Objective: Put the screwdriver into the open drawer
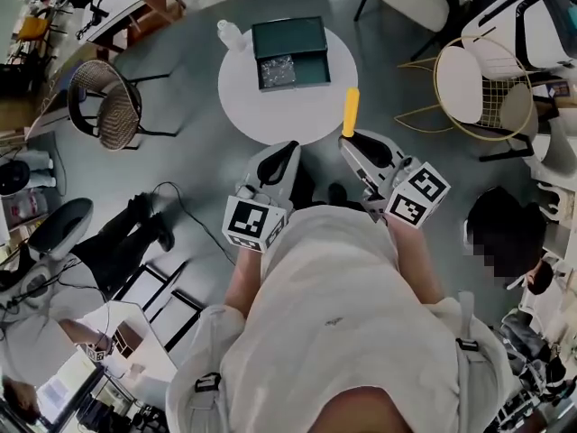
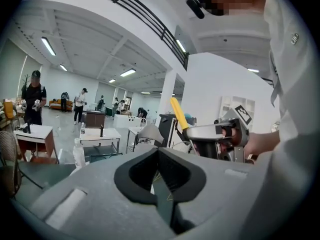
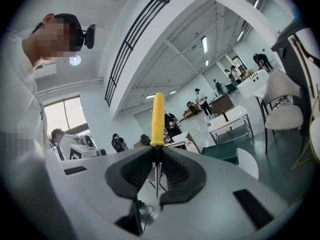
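Note:
My right gripper (image 1: 351, 140) (image 3: 156, 156) is shut on a screwdriver (image 1: 351, 112) (image 3: 157, 120), gripping it at the shaft so the yellow handle sticks out past the jaws. The handle also shows in the left gripper view as a yellow screwdriver (image 2: 178, 113) above the other gripper. A dark green drawer box (image 1: 289, 51) sits on the round white table (image 1: 297, 106), its drawer pulled open towards me with small items inside. My left gripper (image 1: 285, 150) (image 2: 159, 160) is shut with nothing between its jaws, held near the table's front edge.
A clear bottle (image 1: 231, 34) stands on the table left of the box. A wicker chair (image 1: 105, 104) is at the left and a gold wire chair (image 1: 479, 87) at the right. People stand far off in the hall.

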